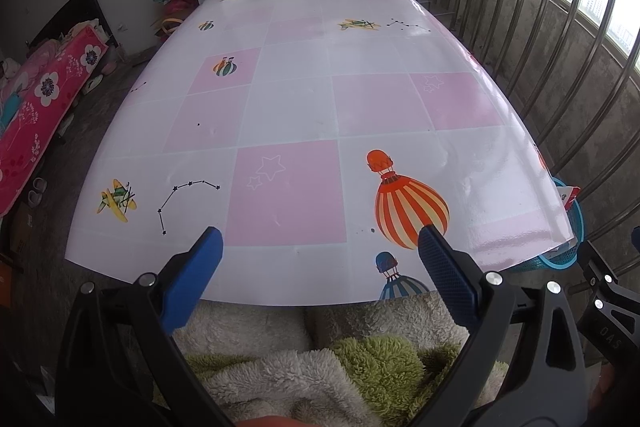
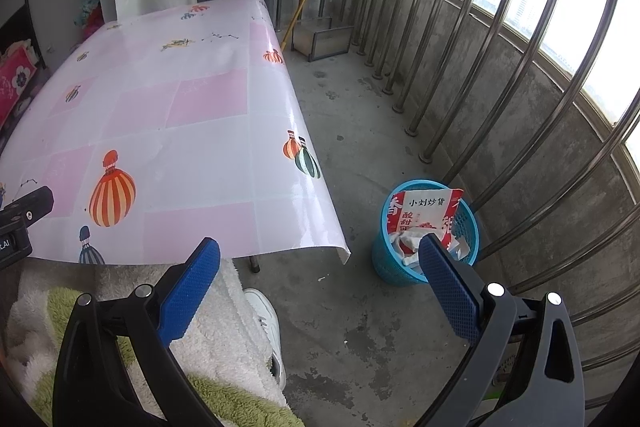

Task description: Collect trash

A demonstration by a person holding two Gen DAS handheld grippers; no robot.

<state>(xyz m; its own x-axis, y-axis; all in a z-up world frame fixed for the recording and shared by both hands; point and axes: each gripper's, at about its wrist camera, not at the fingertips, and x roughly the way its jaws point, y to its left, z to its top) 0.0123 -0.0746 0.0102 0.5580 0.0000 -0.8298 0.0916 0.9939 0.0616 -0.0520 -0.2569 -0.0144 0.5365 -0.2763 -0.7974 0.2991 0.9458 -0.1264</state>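
We hold both grippers, left and right, spread and empty; the bin of wrappers sits at 1 o'clock, behind the right finger.

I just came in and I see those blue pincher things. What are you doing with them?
A person is holding a gripper in each hand for picking up trash. Right now both the left gripper and the right gripper are open and hold nothing. The table with the balloon cloth shows no trash on it. A red and white snack bag and other wrappers already sit in the blue basket on the floor beside the table, so the job looks nearly finished.
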